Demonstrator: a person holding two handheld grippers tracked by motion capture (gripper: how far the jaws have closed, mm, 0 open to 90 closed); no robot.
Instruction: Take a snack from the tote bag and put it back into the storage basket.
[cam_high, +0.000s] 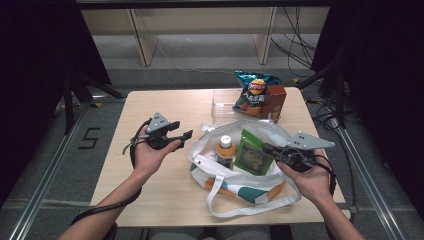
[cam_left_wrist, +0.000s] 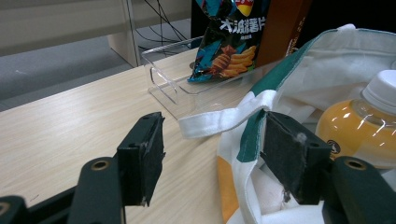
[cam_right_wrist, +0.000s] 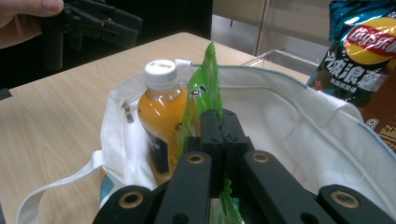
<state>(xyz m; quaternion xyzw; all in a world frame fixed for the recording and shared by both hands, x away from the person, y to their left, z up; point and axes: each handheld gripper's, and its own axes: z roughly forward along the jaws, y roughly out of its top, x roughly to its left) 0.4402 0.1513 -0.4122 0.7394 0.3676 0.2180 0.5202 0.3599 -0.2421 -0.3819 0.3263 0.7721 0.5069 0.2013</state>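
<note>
Right gripper (cam_right_wrist: 219, 122) clamped on edge of flat green foil snack packet (cam_high: 254, 152), inside white canvas tote bag (cam_high: 280, 131) beside orange-juice bottle (cam_high: 226, 150). Left gripper (cam_high: 186, 139), jaws apart, near bag's rim. Risk: thin-edge grip slips; packet nudges bottle.

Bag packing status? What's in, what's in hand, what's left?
Done: the juice bottle stands inside the tote bag. In hand: the right gripper is shut on the green packet, holding it in the bag beside the bottle. The left gripper is open by the bag's rim, holding nothing. Probably left: the chip bag and brown box, at the clear tray.
</note>
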